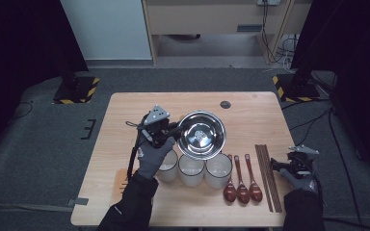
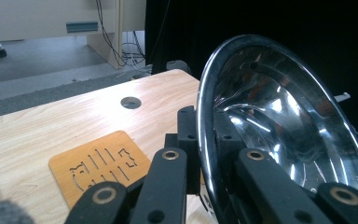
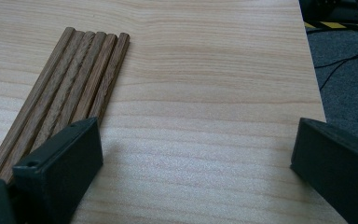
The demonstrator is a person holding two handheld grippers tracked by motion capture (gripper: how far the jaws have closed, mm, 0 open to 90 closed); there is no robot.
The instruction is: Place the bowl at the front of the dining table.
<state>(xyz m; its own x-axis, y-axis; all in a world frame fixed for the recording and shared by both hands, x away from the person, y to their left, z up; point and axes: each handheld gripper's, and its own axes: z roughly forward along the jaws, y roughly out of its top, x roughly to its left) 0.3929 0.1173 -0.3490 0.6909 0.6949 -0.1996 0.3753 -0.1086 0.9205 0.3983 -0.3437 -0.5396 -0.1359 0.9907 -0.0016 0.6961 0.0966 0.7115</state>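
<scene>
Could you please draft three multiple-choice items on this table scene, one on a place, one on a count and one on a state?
1. Where do the chopsticks lie?
A. left of the cups
B. right of the spoons
C. inside the bowl

2. How many white cups stand in the row?
A. two
B. three
C. five

3. How do the jaws of the right gripper stand?
A. open over bare table
B. shut on a spoon
C. shut on the chopsticks

Answers: 1 B, the high view shows them past the three wooden spoons. 2 B, three stand below the steel bowl, whose rim the left gripper clamps. 3 A, the wooden table shows between them.
</scene>
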